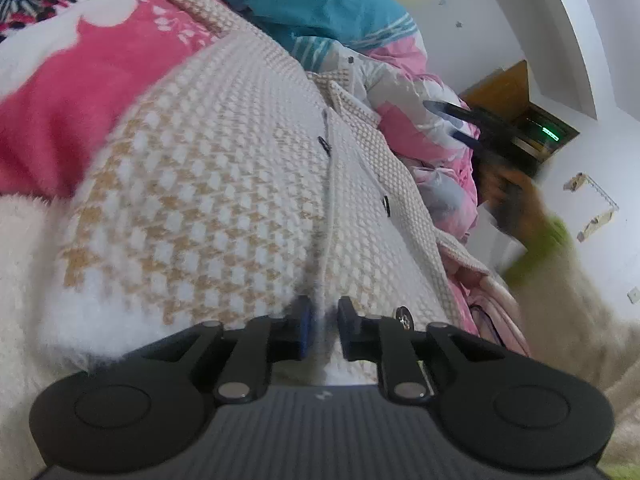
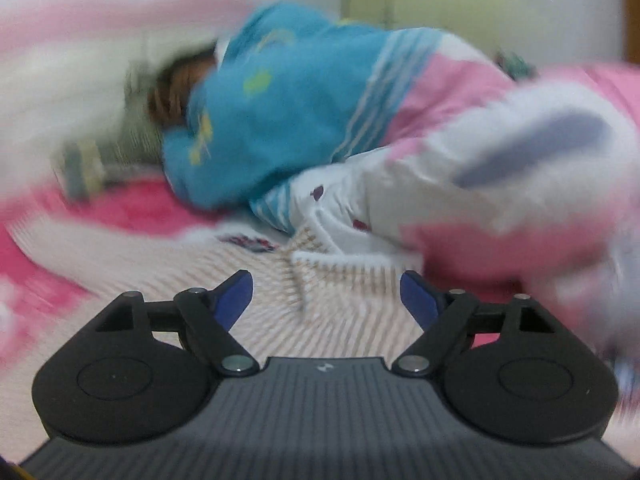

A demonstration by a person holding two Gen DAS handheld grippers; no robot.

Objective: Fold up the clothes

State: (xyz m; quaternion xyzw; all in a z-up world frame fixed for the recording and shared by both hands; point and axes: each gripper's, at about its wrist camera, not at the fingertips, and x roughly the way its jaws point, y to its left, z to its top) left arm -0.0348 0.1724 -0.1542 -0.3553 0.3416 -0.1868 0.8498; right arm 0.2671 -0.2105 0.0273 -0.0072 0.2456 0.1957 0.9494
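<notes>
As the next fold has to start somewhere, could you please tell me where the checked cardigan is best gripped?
Probably at the free edge of the checked cardigan on its right side, beside the buttons. That edge lies loose and slightly raised against the pink bedding, so the open right tongs could slip around it from the right. Elsewhere the knit lies flat.

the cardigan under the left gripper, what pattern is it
Beige-and-white houndstooth cardigan, clearest in the left wrist view.
</notes>
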